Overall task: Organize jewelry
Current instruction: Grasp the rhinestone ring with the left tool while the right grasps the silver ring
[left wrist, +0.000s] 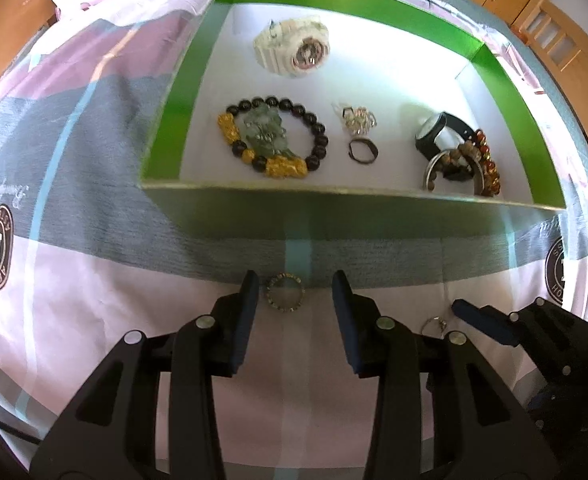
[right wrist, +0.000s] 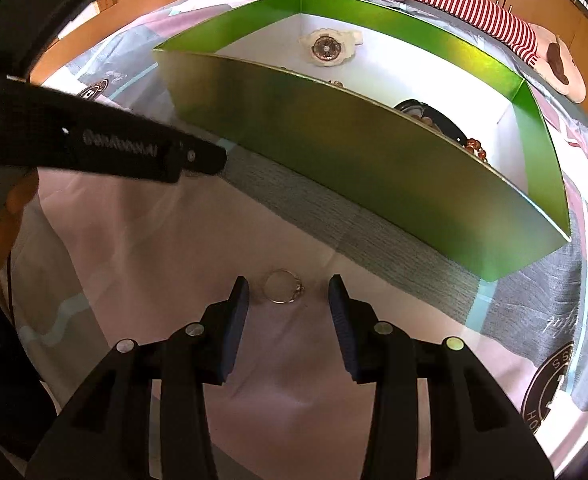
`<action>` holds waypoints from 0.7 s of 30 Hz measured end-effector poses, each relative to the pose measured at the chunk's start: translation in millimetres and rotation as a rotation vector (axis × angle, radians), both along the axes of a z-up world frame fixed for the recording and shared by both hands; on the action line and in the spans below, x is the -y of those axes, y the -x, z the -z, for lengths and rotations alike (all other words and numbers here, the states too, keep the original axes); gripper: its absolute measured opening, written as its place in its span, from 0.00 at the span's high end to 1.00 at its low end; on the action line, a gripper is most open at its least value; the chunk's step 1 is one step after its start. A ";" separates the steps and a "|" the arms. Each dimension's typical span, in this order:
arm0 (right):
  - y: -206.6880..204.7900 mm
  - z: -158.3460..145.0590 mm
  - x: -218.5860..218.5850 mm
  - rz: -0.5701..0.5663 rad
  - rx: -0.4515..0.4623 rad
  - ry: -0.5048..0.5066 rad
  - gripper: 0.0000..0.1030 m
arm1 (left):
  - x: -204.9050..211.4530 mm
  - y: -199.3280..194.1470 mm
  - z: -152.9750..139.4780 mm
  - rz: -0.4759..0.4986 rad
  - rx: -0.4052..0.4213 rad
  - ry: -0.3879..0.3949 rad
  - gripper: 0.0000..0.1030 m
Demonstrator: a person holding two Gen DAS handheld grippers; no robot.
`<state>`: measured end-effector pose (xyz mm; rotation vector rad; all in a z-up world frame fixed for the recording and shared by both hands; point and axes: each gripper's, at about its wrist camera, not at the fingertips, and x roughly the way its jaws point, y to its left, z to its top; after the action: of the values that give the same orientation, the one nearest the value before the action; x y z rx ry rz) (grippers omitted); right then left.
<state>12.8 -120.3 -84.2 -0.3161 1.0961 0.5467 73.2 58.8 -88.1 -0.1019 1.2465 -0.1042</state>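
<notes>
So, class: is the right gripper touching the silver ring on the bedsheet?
Apart. The right wrist view shows the silver ring lying between the open right gripper fingers, with bedsheet visible on both sides.

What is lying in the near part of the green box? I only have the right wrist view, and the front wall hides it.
Observer: A black bead bracelet with gold and green charms lies at the near left of the green box floor.
Operator: Anything beside it?
Observer: To its right lies a small dark ring, with a cluster of silver pieces just behind that.
Operator: And what is my other hand doing?
Observer: The left gripper is open just above the bedspread, outside the box, with a small beaded ring lying between its fingers, nearer the left one.
</notes>
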 end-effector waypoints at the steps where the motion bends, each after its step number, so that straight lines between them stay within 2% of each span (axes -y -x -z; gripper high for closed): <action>1: 0.0 0.6 -1.0 0.000 0.004 0.005 0.60 | -0.8 -1.3 -1.0 -0.004 0.002 0.004 0.63; 9: 2.9 0.7 -3.3 0.005 0.005 0.011 0.60 | -7.8 -3.6 7.0 -0.022 -0.017 -0.006 0.61; 14: 5.7 0.3 -5.3 0.005 0.017 0.020 0.60 | 11.2 -4.1 11.2 0.008 -0.004 -0.059 0.55; 21: 7.0 0.6 -6.2 0.011 0.020 0.021 0.60 | 29.2 -1.8 13.5 0.032 0.010 -0.106 0.53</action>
<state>5.8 -114.2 -84.9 -0.3328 1.0839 0.5218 75.0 29.7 -101.6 0.0105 1.2420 -0.0660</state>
